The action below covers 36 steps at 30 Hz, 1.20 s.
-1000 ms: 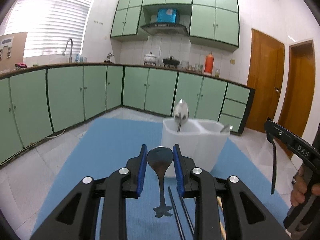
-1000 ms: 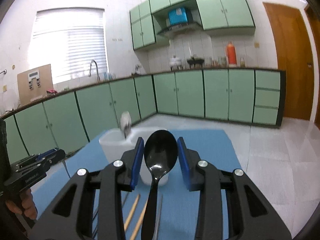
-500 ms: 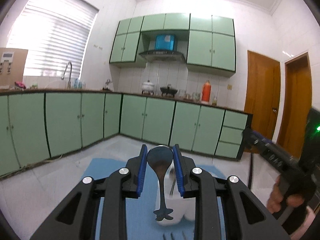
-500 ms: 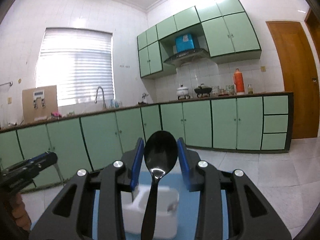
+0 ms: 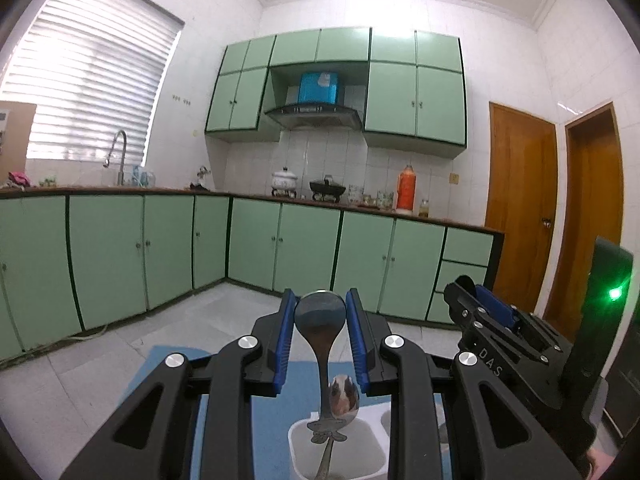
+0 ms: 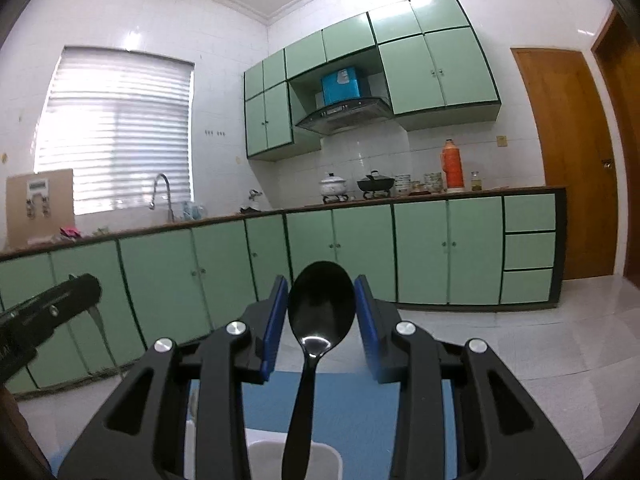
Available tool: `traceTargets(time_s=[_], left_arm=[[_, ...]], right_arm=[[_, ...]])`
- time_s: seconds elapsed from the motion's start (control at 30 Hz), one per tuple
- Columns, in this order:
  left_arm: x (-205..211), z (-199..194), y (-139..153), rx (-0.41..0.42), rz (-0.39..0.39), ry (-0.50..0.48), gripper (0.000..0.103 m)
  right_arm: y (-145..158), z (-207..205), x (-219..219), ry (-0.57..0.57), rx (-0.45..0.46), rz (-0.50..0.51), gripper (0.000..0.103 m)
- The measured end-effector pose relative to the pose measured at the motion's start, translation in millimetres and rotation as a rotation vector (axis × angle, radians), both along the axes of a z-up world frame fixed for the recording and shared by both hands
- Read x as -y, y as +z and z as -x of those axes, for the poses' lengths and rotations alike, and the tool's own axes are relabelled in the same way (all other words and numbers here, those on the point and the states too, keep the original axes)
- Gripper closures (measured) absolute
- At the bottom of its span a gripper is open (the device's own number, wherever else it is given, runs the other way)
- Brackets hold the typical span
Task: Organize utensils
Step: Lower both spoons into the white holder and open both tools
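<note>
My left gripper (image 5: 320,312) is shut on the bowl of a metal spoon (image 5: 320,320), whose handle hangs down over the white utensil holder (image 5: 298,440) at the bottom edge. Another metal spoon (image 5: 343,398) stands bowl-up in that compartment. My right gripper (image 6: 321,304) is shut on the bowl of a black spoon (image 6: 320,300); its handle points down over the holder's rim (image 6: 328,450). Each gripper shows in the other's view: the right gripper (image 5: 476,300) at the right, the left gripper (image 6: 60,304) at the left.
The holder sits on a blue mat (image 5: 168,364) over a pale tiled surface. Green cabinets (image 5: 280,248) run along the back, with pots and an orange flask (image 5: 406,188) on the counter. Wooden doors (image 5: 520,208) stand at the right.
Both grippers have risen and moved forward with their spoons. The holder has slid from mid-view to the bottom edge, and the loose chopsticks on the mat have dropped out of sight.
</note>
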<state>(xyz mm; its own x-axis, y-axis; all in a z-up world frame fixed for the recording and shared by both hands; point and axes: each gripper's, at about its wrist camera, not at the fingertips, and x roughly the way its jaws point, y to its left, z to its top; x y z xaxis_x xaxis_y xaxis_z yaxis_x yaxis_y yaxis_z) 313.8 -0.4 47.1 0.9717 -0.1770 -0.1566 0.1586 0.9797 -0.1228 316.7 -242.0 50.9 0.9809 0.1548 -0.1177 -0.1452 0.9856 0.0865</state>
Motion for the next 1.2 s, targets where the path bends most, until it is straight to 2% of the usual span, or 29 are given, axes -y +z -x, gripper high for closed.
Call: traceTargets(time_s=[0.3, 0.5, 0.53, 0.6, 0.73, 0.87, 0.93, 1.2], left_arm=[[3, -27, -38, -0.085, -0.006, -0.014, 0.077], [1, -28, -52, -0.119, -0.012, -0.022, 0.077], [1, -29, -53, -0.129, -0.017, -0.024, 0.077], [1, -28, -55, -0.137, -0.018, -0.026, 0.077], [-1, -23, -59, -0.142, -0.017, -0.024, 0.076], [-4, -16, -58, -0.134, -0.012, -0.021, 0.068], [-6, -13, -57, -0.129, -0.007, -0.018, 0.059], [-15, 9, -53, -0.102, 0.009, -0.012, 0.047]], right_arm=[[-35, -6, -9, 0.016, -0.056, 0.013, 0.07], [-43, 0, -10, 0.048, -0.089, 0.001, 0.069], [-45, 1, -10, 0.053, -0.095, -0.002, 0.067], [-47, 5, -11, 0.061, -0.101, -0.003, 0.057], [-47, 11, -9, 0.069, -0.103, -0.001, 0.054], [-47, 18, -6, 0.067, -0.104, -0.017, 0.05], [-45, 24, -3, 0.058, -0.098, -0.024, 0.047], [-37, 50, 11, 0.037, -0.076, -0.031, 0.026]])
